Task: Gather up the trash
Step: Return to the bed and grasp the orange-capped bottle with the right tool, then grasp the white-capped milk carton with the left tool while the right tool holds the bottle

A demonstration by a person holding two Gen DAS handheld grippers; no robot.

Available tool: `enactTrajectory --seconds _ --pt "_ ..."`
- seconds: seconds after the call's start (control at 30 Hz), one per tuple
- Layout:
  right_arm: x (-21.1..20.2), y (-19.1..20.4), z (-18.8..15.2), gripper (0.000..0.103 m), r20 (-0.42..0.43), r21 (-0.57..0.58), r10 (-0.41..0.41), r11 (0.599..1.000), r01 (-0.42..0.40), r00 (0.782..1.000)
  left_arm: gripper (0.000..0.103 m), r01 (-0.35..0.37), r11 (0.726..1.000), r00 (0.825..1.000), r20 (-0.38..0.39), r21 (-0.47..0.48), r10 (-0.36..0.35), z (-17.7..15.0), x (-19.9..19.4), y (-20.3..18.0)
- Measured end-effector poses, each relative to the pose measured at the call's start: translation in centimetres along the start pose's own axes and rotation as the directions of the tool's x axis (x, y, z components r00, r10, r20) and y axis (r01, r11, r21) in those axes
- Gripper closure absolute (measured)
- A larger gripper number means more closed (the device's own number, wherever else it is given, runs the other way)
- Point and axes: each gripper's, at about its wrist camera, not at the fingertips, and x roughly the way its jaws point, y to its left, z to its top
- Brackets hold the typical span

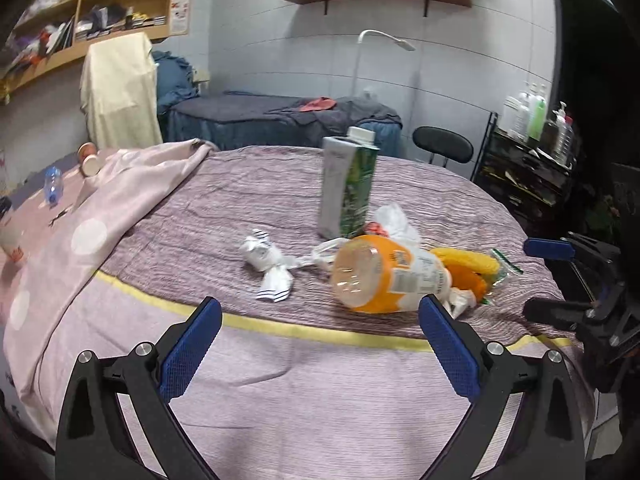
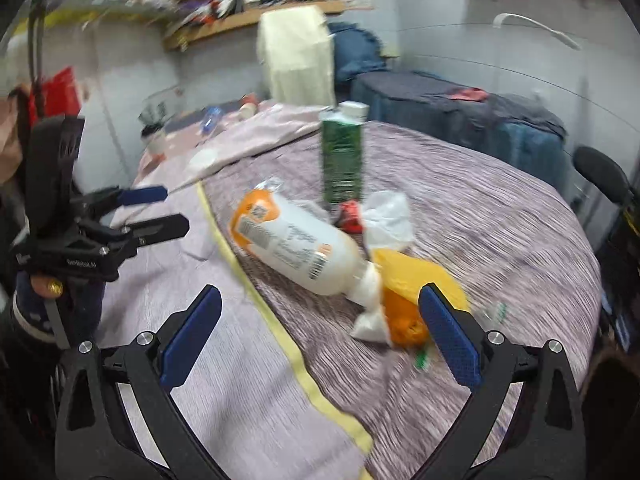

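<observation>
The left gripper [image 1: 320, 316] hangs with its blue fingers spread wide and nothing between them, above the near edge of the bed cover [image 1: 280, 392], short of the trash; the right gripper [image 2: 320, 316] is likewise spread wide and empty, with its right finger just over the yellow wrapper [image 2: 416, 276]; the trash lies in a loose cluster in the middle of the striped purple cover; a plastic bottle [image 1: 384, 276] with an orange and white label lies on its side, base toward the left wrist camera, neck touching the yellow wrapper and some crumpled white paper [image 2: 370, 320]; just behind it a green and white carton [image 1: 348, 188] stands upright with a white cap; a white plastic bag [image 2: 386, 216] and a small red scrap [image 2: 350, 216] lie between carton and bottle; a crumpled white wrapper [image 1: 266, 258] with dark stripes lies to the left of the bottle, a little apart; a pale yellow stripe [image 1: 300, 330] crosses the cover nearer than the trash; the right wrist view is blurred
</observation>
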Motion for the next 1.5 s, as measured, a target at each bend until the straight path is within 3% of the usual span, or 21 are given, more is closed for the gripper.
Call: enactTrajectory --seconds 0.17,0.3,0.6,0.7,0.9,1.13,1.27,1.5 --pt "4.3 2.4 2.4 0.006 -0.078 -0.205 0.002 0.979 -0.017 0.997 0.006 -0.018 1.0 1.0 -0.013 -0.026 0.018 -0.4 0.3 1.6" --pt "7.2 3.8 3.5 0.006 -0.119 -0.355 -0.038 0.935 -0.007 0.992 0.006 -0.02 0.999 0.999 -0.032 -0.048 0.019 -0.9 1.0 2.9" --pt "11.8 5.5 4.1 0.008 -0.135 -0.554 -0.119 0.832 0.024 0.984 0.006 -0.005 0.997 0.999 -0.046 -0.076 0.001 -0.9 2.3 4.2" --pt "13.0 5.6 4.0 0.028 -0.154 -0.572 -0.127 0.82 0.016 0.98 0.006 -0.003 0.997 0.998 -0.055 -0.074 -0.001 -1.0 2.9 4.4" --pt "12.1 5.5 4.2 0.034 -0.131 -0.537 -0.091 0.844 0.007 0.987 0.006 0.01 0.997 0.997 -0.069 -0.078 -0.015 -0.6 3.8 4.7" --pt "7.0 4.7 5.9 0.037 0.011 -0.385 -0.019 0.922 0.022 1.0 0.006 0.04 0.998 0.997 -0.064 -0.043 -0.043 1.9 5.7 4.4" --pt "3.5 4.0 6.5 0.037 0.105 -0.295 -0.008 0.955 0.038 0.994 0.006 0.087 0.996 0.994 -0.071 -0.032 -0.089 4.4 7.7 4.1" --pt "-0.2 1.9 6.9 0.037 0.182 -0.128 -0.038 0.99 0.062 0.982 0.006 0.175 0.984 0.982 -0.072 0.018 -0.174 8.8 11.7 1.9"
